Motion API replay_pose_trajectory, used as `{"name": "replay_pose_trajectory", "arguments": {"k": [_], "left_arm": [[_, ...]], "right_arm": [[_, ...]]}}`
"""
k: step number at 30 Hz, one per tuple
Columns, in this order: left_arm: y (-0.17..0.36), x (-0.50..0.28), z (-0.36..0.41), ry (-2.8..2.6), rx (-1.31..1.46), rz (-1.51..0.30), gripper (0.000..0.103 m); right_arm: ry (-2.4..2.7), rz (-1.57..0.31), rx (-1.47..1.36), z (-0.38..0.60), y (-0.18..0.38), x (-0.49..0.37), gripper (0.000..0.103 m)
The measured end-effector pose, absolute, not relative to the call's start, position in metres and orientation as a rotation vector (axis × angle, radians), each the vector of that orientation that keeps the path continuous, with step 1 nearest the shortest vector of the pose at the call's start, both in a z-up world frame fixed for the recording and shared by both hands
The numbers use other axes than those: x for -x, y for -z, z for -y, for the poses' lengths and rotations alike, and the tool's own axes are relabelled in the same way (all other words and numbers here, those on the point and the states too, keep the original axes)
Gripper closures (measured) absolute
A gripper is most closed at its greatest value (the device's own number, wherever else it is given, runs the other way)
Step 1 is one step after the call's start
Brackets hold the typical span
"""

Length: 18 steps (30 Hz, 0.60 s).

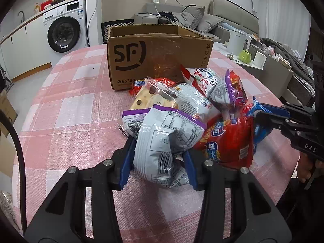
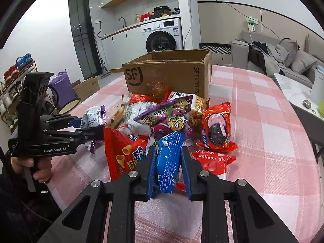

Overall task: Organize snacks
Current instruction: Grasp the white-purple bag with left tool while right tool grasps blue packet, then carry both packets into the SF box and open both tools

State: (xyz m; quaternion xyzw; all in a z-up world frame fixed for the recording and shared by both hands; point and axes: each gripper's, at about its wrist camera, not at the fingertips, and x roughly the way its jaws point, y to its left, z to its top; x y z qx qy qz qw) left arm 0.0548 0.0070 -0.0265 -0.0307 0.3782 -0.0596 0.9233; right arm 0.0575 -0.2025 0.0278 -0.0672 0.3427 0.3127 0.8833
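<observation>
A pile of snack packets [image 1: 182, 105] lies on the pink checked tablecloth in front of an open cardboard SF box [image 1: 158, 54]. My left gripper [image 1: 160, 154] is shut on a white packet with purple trim [image 1: 162, 139] at the near side of the pile. My right gripper [image 2: 168, 156] is shut on a blue packet [image 2: 169, 162]. The right gripper also shows at the right of the left wrist view [image 1: 263, 115], and the left gripper at the left of the right wrist view [image 2: 89, 127]. A red cone-snack bag [image 2: 123, 151] lies between them.
A red cookie packet [image 2: 217, 129] and a red balloon-glue packet [image 2: 212, 160] lie right of the pile. The box [image 2: 168, 75] stands behind the pile. A side table with a white kettle [image 1: 239, 44] and a green object [image 1: 245, 56] stands to the right.
</observation>
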Motion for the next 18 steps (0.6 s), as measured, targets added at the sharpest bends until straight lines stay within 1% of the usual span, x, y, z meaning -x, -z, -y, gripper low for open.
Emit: {"name": "replay_pose_trajectory", "arguments": {"k": [5, 11, 13, 15, 18], "left_arm": [[0.027, -0.051, -0.006, 0.121, 0.051, -0.775, 0.061], [0.030, -0.049, -0.001, 0.115, 0.021, -0.769, 0.061], [0.031, -0.049, -0.001, 0.115, 0.018, -0.769, 0.061], [0.030, -0.049, -0.002, 0.116, 0.023, -0.767, 0.061], [0.030, -0.049, -0.003, 0.120, 0.037, -0.762, 0.061]], "right_arm": [[-0.656, -0.743, 0.150, 0.200, -0.023, -0.055, 0.079], [-0.702, -0.804, 0.202, 0.185, -0.007, -0.051, 0.072], [-0.702, -0.813, 0.213, 0.181, -0.002, -0.050, 0.072], [-0.710, -0.811, 0.198, 0.181, -0.002, -0.050, 0.076], [-0.713, -0.778, 0.188, 0.183, -0.008, -0.048, 0.078]]}}
